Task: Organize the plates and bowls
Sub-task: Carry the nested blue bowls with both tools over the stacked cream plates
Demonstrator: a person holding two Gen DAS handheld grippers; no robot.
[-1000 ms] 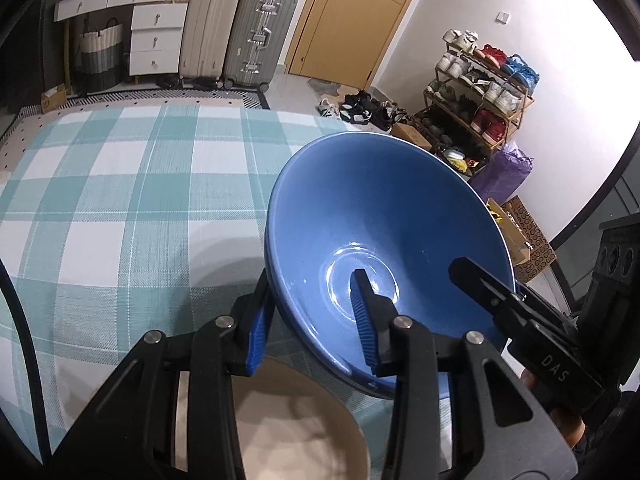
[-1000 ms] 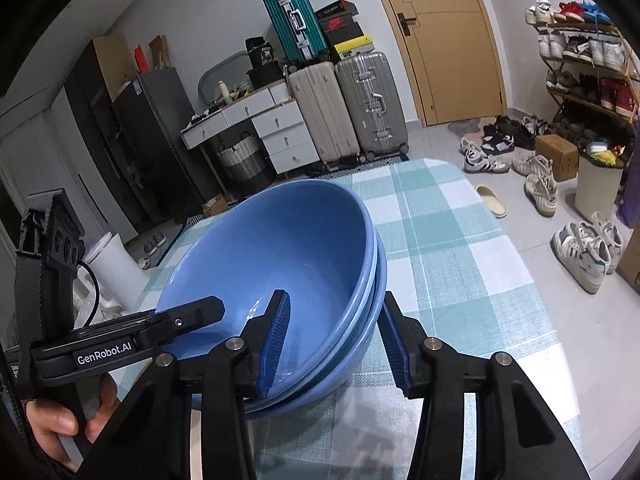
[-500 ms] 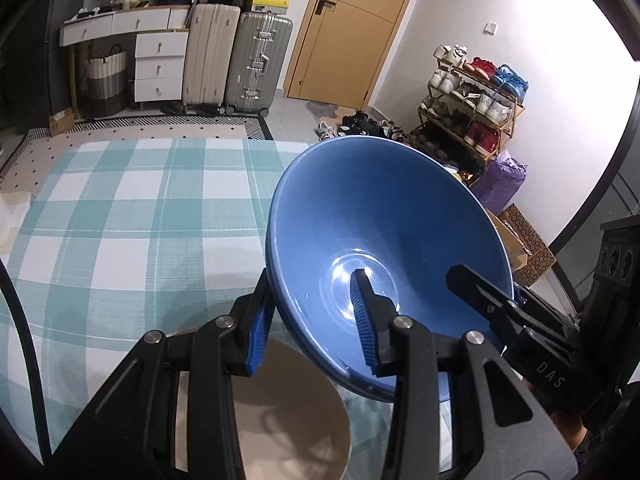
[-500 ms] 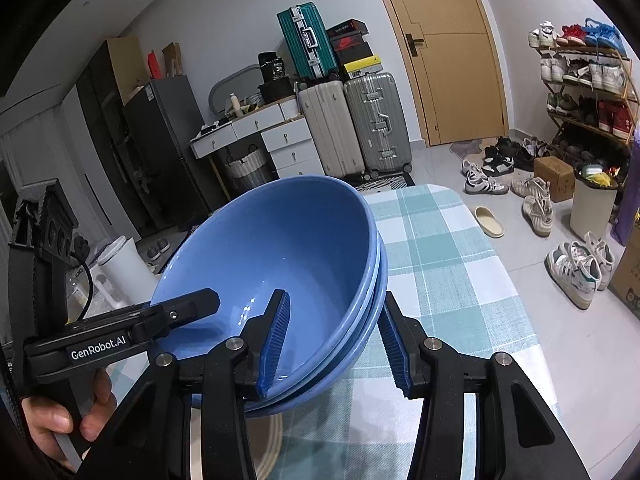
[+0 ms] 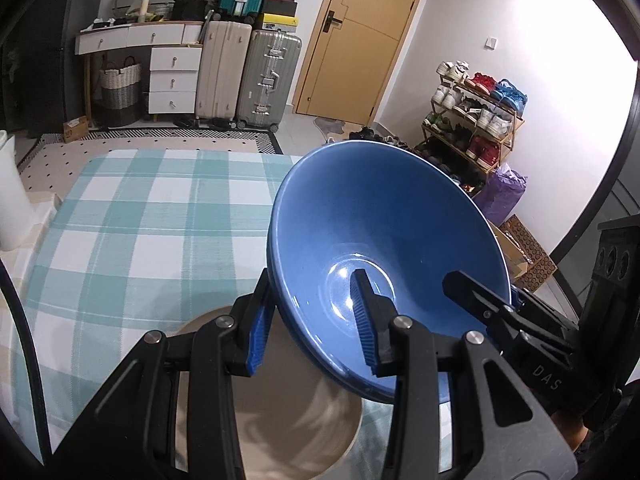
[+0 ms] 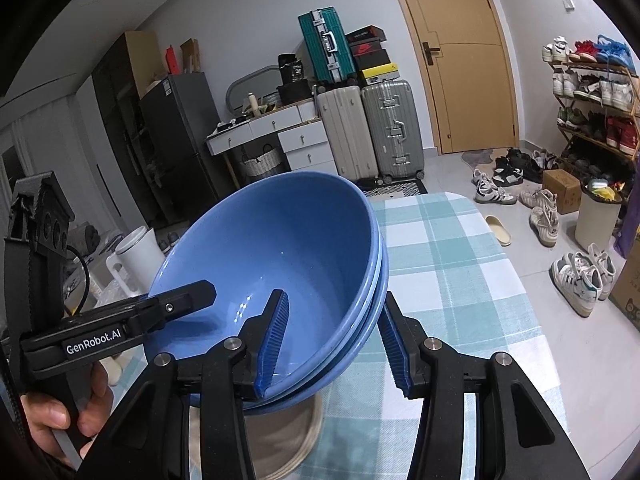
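Observation:
A stack of blue bowls (image 5: 384, 240) hangs tilted above the table, held from both sides. My left gripper (image 5: 310, 304) is shut on the stack's near rim, one pad inside and one outside. My right gripper (image 6: 332, 320) is shut on the opposite rim of the blue bowls (image 6: 280, 248) in the same way. Each gripper shows in the other's view: the right gripper (image 5: 496, 300) at the bowls' right edge, the left gripper (image 6: 192, 296) reaching in from the left, with a hand (image 6: 52, 412) on its handle. A beige plate (image 5: 288, 420) lies on the table under the stack, also visible as the beige plate (image 6: 280, 432).
The table carries a teal and white checked cloth (image 5: 140, 220), its far half bare. A white bin (image 6: 136, 252) stands left of the table. Suitcases (image 5: 248, 72), a drawer unit, a door, a shoe rack (image 5: 476, 120) and loose shoes (image 6: 580, 276) fill the room beyond.
Both grippers have risen with the blue bowl stack between them. More of the beige plate below and of the far room shows now. The grips have not changed.

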